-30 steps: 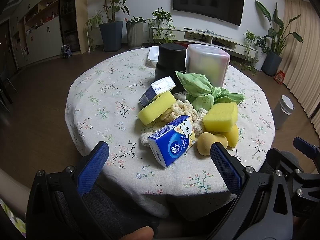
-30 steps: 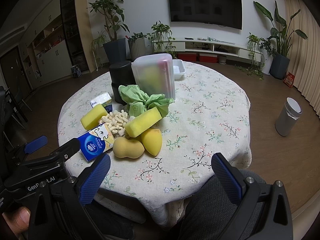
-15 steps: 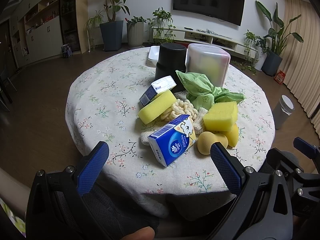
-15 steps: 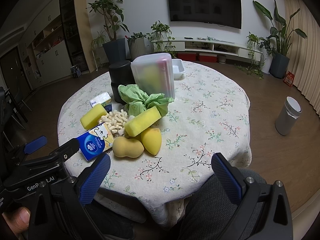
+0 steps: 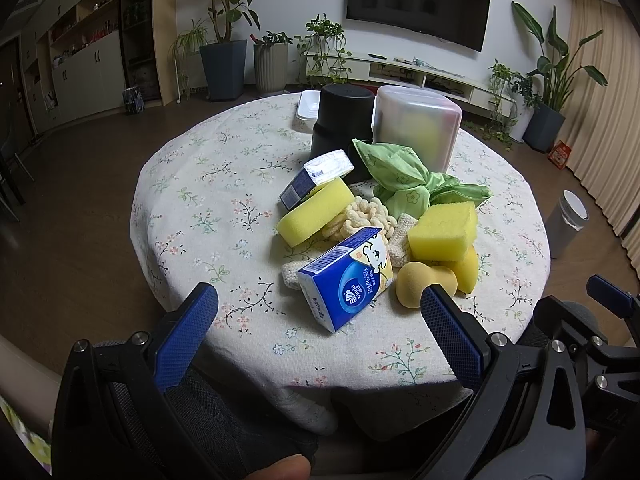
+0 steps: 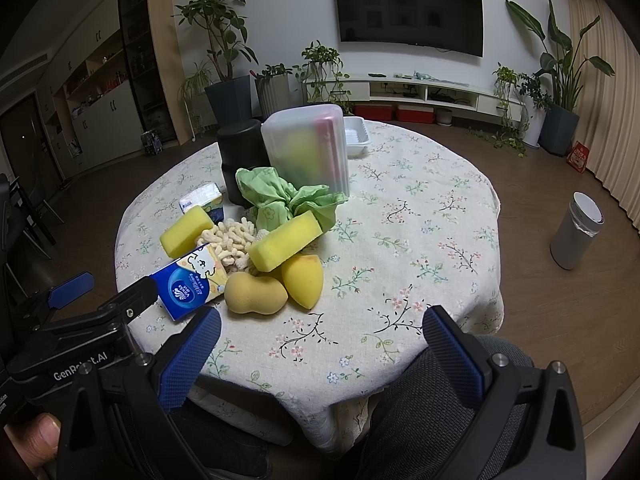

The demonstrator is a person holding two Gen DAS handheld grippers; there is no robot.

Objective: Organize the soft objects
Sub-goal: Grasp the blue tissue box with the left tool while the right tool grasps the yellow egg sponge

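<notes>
While both our left gripper (image 5: pixel 318 320) and right gripper (image 6: pixel 320 334) gape empty at lower frame, the tissue pack (image 5: pixel 346 283) sits mid-frame, seemingly leaning on sponges.

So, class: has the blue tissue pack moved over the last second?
No. The blue tissue pack leans against the tan sponge as before, at the same spot on the tablecloth.

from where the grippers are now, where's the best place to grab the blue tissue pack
Probably grip the blue tissue pack across its two broad faces, near the raised end with the cartoon bear. It lies tilted, propped on the knobbly cloth behind it, its barcoded side facing up and left. The left gripper, open and nearest, could come straight in from the table's front edge, clear of the tan sponge beside it.
</notes>
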